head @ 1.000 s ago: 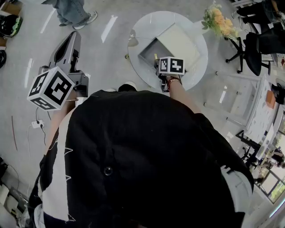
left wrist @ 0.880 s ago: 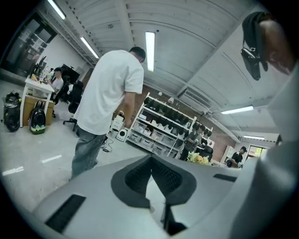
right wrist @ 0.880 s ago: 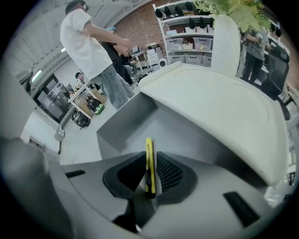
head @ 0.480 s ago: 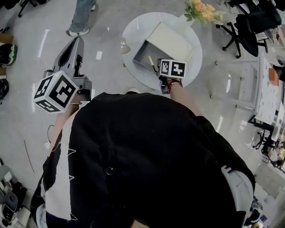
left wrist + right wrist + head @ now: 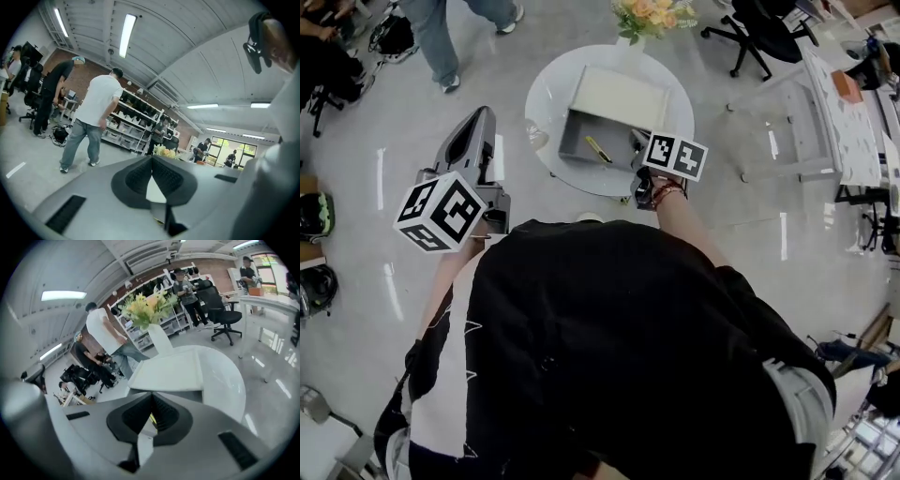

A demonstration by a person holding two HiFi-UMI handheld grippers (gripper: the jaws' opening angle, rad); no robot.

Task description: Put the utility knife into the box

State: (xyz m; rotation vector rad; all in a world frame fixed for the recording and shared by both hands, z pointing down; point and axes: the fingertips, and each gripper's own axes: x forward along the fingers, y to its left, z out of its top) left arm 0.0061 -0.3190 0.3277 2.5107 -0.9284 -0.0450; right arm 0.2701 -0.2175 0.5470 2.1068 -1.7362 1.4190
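Observation:
The yellow utility knife lies on the floor of the open grey box, which stands on the round white table. The box's pale lid is folded back on the far side. My right gripper is at the box's near right corner, shut and empty. In the right gripper view a sliver of the yellow knife shows beyond the closed pads, with the lid behind. My left gripper hangs over the floor left of the table, shut with nothing in it, and points into the room.
A vase of yellow flowers stands at the table's far edge. A person in jeans walks at far left. Office chairs and a white desk stand to the right. Shelving lines the back wall.
The head view has swung, so the table now sits lower and further left. The right gripper stays by the box with the knife lying inside; the left gripper stays over the floor.

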